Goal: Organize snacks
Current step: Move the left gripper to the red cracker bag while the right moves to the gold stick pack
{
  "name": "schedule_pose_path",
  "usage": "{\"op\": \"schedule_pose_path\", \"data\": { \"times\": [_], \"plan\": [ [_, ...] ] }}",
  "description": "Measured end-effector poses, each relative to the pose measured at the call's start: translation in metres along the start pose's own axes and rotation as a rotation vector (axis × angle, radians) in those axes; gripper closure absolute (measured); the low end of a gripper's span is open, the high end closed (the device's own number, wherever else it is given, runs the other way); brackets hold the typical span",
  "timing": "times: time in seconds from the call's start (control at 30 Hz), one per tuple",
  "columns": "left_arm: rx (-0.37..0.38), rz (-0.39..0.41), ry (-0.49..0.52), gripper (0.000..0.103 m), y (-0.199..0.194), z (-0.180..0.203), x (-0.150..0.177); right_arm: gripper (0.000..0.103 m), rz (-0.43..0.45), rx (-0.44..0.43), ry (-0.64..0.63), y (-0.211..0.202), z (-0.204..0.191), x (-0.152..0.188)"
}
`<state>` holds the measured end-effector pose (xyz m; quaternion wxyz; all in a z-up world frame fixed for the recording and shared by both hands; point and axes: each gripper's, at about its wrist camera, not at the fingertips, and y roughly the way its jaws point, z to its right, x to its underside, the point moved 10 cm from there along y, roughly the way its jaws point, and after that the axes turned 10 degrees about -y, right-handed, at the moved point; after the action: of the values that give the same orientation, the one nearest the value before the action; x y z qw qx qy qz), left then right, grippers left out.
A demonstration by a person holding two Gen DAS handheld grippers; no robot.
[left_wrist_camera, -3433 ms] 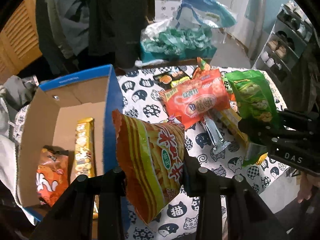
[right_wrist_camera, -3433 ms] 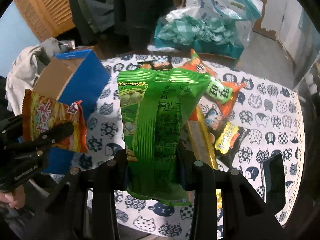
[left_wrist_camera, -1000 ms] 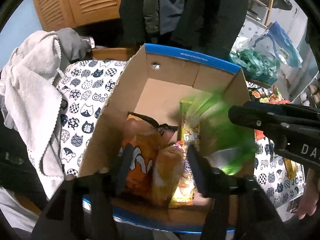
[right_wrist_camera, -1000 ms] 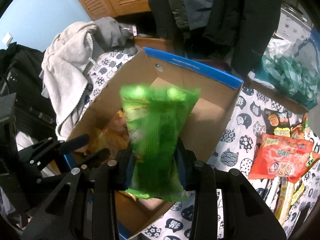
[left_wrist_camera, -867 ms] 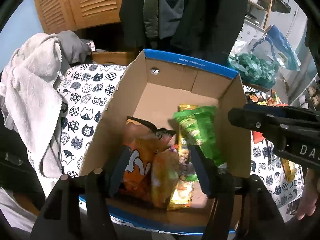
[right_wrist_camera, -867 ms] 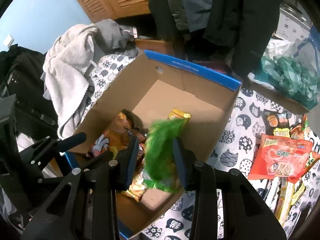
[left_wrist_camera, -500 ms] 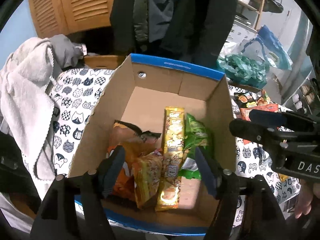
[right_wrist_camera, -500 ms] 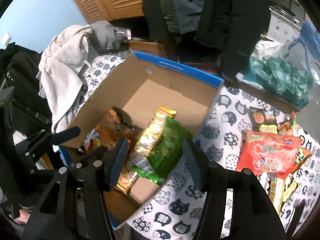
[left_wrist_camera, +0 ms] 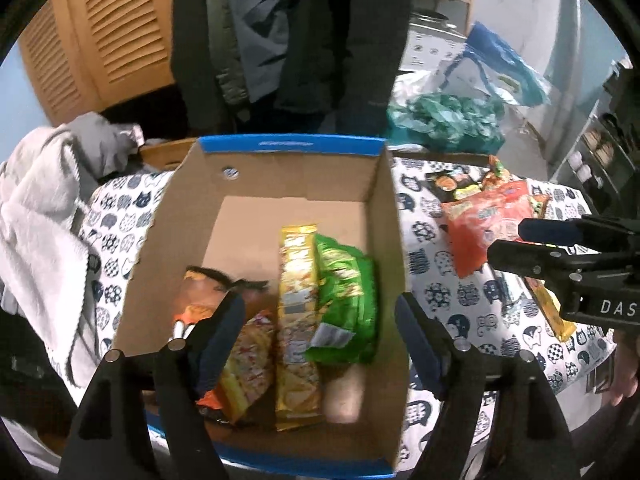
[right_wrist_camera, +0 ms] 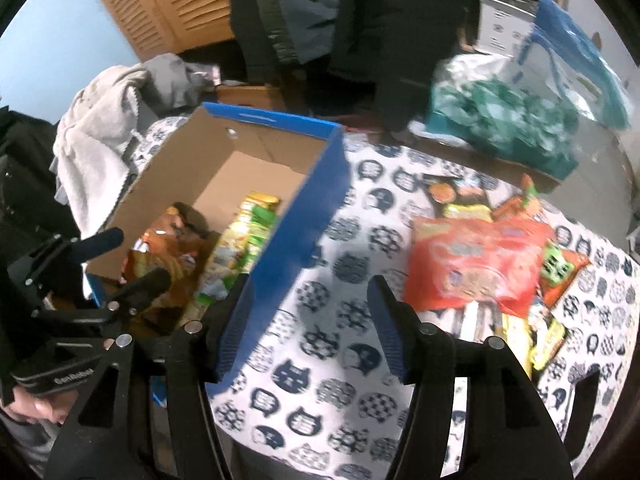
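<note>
A cardboard box (left_wrist_camera: 296,145) with blue outer walls (right_wrist_camera: 304,216) stands on the cat-print tablecloth (right_wrist_camera: 320,360). Inside lie a green bag (left_wrist_camera: 348,280), a long yellow pack (left_wrist_camera: 298,280), a striped orange chip bag (left_wrist_camera: 248,352) and a darker orange bag (left_wrist_camera: 200,284). My left gripper (left_wrist_camera: 318,304) hovers over the box's near end; its jaws are opening and hold nothing. My right gripper (right_wrist_camera: 309,282) is open and empty above the cloth, beside the box's right wall. A red bag (right_wrist_camera: 476,264) tops the pile of loose snacks to the right.
A grey-white towel (left_wrist_camera: 36,220) is draped left of the box. Dark coats (left_wrist_camera: 300,40) hang behind it, in front of wooden louvre doors. A teal plastic bag (right_wrist_camera: 500,120) sits at the table's far edge. A hand (right_wrist_camera: 28,404) holds the left gripper's handle.
The green bag left my right gripper and now lies in the box. The striped chip bag dropped from my left gripper. Both jaws widened, and the right gripper moved right toward the snack pile.
</note>
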<state>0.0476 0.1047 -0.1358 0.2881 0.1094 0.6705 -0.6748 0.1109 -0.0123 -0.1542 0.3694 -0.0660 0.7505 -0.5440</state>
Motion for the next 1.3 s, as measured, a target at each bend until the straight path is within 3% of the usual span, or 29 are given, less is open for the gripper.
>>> {"op": "schedule_pose_path", "data": {
  "times": [0.13, 0.77, 0.9, 1.3],
  "plan": [
    [0.015, 0.006, 0.047, 0.022, -0.001, 0.023, -0.001, 0.038, 0.003, 0.026, 0.025, -0.010, 0.021, 0.012],
    [0.009, -0.018, 0.260, 0.016, 0.012, 0.119, 0.008, 0.033, -0.014, 0.132, 0.144, -0.043, 0.118, 0.086],
    [0.001, -0.031, 0.299, 0.016, 0.023, 0.135, 0.010, 0.031, -0.041, 0.174, 0.155, -0.042, 0.137, 0.100],
    [0.015, -0.040, 0.448, 0.016, 0.068, 0.187, 0.010, 0.028, -0.108, 0.167, 0.220, -0.022, 0.178, 0.131]
  ]
}}
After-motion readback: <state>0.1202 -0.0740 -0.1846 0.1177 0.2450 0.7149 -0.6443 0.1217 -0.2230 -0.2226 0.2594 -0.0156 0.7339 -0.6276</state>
